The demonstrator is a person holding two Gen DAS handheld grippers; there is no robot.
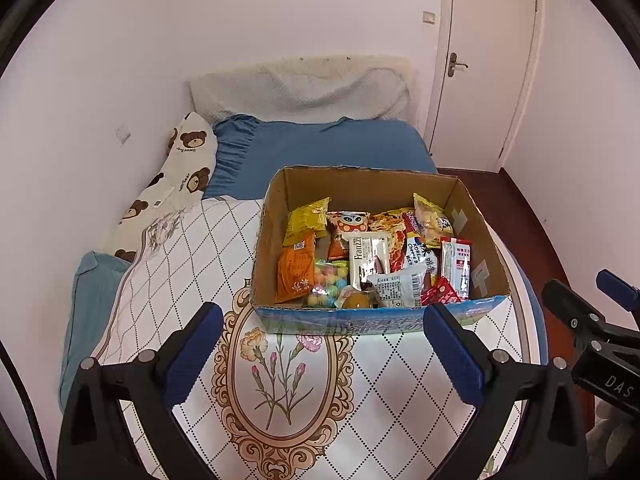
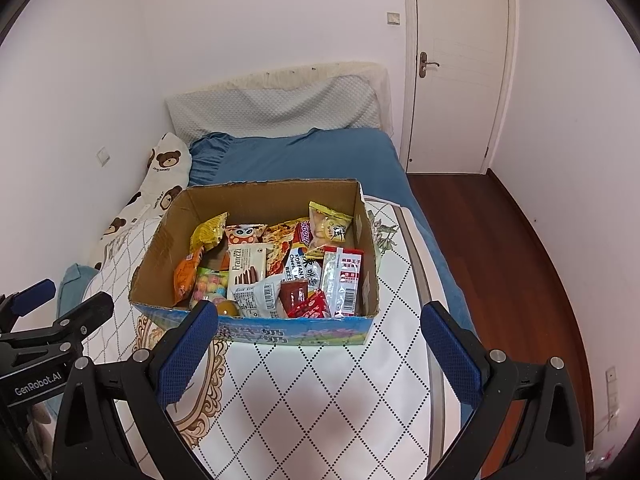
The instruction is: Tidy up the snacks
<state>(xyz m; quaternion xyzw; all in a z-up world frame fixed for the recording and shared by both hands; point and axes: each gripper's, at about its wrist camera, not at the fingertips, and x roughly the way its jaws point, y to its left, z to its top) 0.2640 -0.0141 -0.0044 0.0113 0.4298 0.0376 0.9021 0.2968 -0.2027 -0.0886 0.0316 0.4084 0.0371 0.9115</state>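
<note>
Bed (image 1: 340,148) with blue ruffled sheet, against pale wall; quilted white cover (image 1: 400,380) over near half, printed with dotted diamond grid and an ornate oval frame holding carnations. Long bear-print pillow (image 1: 188,176) along the wall side, text on it too small to read. White panel door (image 2: 460,64) with lever handle, dark wood floor (image 2: 500,260) beside the bed. Cardboard box (image 1: 272,240) sits on the quilted cover, open top, corrugated brown inside, blue printed outer face with blurred characters. Box holds the snacks, loosely heaped: white "Franzzi" biscuit pack (image 1: 366,254); white pouch reading "KOREAN Chees..." (image 2: 300,270); red-and-white sachet (image 2: 344,282) with Chinese text and barcode; orange foil pack (image 1: 294,270); yellow crinkled bag (image 1: 306,218); clear bag of pastel candy balls (image 1: 326,282). Left gripper (image 1: 324,346) hovers just short of the box, blue textured pads wide apart, empty. Right gripper (image 2: 320,344) likewise spread, empty. "GenRobot.AI" reads on left gripper body in right wrist view.
</note>
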